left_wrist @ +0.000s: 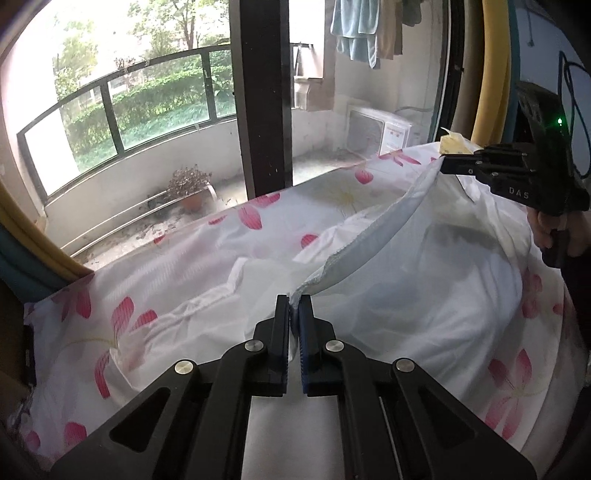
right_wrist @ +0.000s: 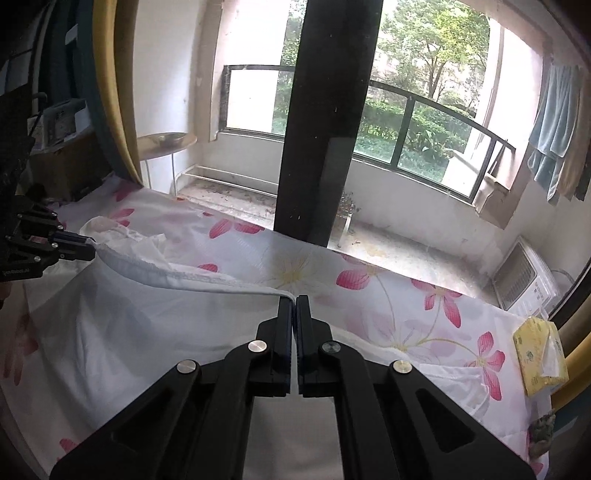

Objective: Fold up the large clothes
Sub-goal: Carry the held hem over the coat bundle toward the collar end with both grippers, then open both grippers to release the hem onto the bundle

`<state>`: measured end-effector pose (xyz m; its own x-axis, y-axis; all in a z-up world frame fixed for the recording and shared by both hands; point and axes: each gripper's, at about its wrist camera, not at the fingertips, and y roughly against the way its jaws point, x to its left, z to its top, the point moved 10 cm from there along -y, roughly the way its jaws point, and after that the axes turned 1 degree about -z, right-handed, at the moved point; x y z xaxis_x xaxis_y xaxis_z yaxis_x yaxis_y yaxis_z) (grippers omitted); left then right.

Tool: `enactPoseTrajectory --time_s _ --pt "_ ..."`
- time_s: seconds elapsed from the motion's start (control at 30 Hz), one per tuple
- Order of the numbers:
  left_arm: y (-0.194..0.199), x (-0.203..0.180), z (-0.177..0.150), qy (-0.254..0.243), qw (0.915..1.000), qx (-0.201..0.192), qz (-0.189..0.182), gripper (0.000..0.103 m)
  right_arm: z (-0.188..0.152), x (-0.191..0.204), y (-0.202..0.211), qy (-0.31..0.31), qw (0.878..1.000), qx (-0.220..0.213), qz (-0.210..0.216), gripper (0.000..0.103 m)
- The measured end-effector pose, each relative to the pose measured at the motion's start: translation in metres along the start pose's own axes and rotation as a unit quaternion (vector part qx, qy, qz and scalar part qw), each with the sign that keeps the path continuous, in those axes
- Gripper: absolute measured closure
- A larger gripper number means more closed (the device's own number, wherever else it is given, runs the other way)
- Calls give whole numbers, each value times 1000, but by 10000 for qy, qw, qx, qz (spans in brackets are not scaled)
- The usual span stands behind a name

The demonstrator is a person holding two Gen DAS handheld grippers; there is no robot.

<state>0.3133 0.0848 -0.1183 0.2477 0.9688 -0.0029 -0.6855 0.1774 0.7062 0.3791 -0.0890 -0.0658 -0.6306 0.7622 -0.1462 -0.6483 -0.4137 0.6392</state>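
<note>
A large white garment (left_wrist: 424, 280) lies on a bed with a pink-flowered sheet (left_wrist: 122, 314). Its hemmed edge (left_wrist: 373, 225) is stretched between both grippers and lifted off the bed. My left gripper (left_wrist: 294, 301) is shut on one end of that hem. The right gripper (left_wrist: 443, 164) appears at the upper right of the left wrist view, shut on the other end. In the right wrist view my right gripper (right_wrist: 294, 300) pinches the hem (right_wrist: 177, 275), and the left gripper (right_wrist: 90, 245) holds the far end at the left. The garment (right_wrist: 110, 332) hangs below the taut edge.
A yellow tissue pack (right_wrist: 541, 356) lies at the bed's right edge. A dark window post (right_wrist: 317, 122) stands behind the bed, with a balcony, a potted plant (left_wrist: 190, 188) and an air-conditioner unit (right_wrist: 521, 282) beyond. Towels (left_wrist: 356, 31) hang above.
</note>
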Motion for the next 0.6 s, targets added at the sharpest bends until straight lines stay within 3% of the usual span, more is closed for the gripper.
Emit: enactPoseTrajectory --time_s 0.33,0.6 --pt "-44 38 11 270 9995 153 -74 98 3 -13 -28 25 9998 121 -156 102" --pt "-71 69 30 328 9988 165 317 98 -13 -33 -56 -282 9977 496 -361 102"
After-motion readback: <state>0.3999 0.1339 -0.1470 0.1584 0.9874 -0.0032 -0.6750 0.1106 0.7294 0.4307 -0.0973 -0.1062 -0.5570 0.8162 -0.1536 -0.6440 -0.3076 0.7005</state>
